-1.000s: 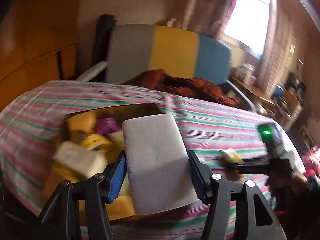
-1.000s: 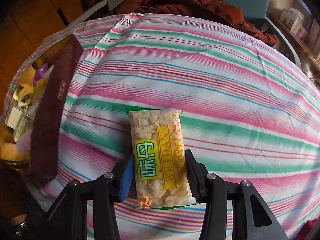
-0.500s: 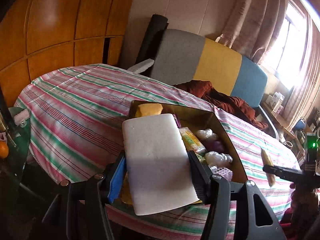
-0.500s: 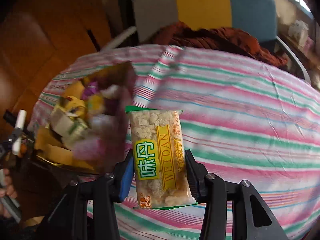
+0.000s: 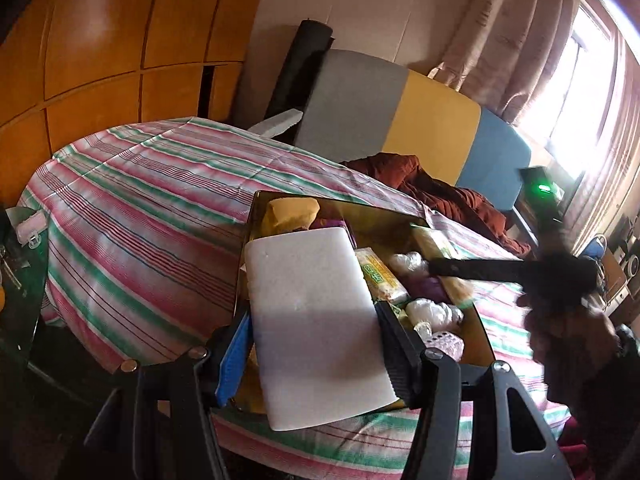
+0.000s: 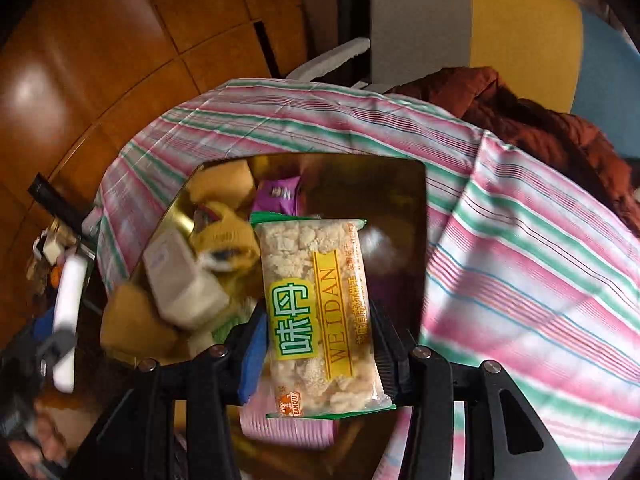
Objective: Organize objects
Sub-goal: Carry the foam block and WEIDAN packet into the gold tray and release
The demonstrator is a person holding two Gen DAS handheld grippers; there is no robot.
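Left wrist view: a white block [image 5: 316,328] is pinched between the pads of the left gripper [image 5: 312,354], held over the near end of a gold box [image 5: 452,222] on a striped cloth [image 5: 132,216]. The box is already crowded with wrapped snacks. If the block is let go here, it could be left perched on the heap or tipped over the rim. To the right, the right gripper [image 5: 436,266] is reached in above the same box, so a clash is possible. Right wrist view: a snack bar [image 6: 320,312] is clamped in the right gripper [image 6: 318,344] above the box [image 6: 420,216]; behind are a chair [image 6: 520,20] and a brown garment [image 6: 540,128].
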